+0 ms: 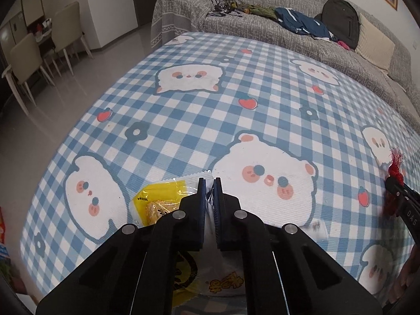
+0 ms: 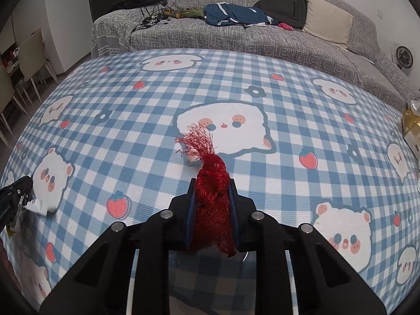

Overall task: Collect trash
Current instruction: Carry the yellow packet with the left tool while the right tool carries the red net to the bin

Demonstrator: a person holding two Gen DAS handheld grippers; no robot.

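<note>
Two pieces of trash are in my grip at once. My left gripper (image 1: 209, 183) is clamped on the crinkled edge of a yellow and white snack wrapper (image 1: 160, 204), which lies flat on the checked tablecloth (image 1: 199, 120) of the counter and spreads out beneath and to the left of the closed pads. My right gripper (image 2: 212, 186) is squeezed tight on a bunched red mesh net (image 2: 212, 197); the net fills the gap between both pads, and its frayed end fans out past the fingertips over the cloth. A grey sofa (image 2: 236, 39) stands behind the counter.
</note>
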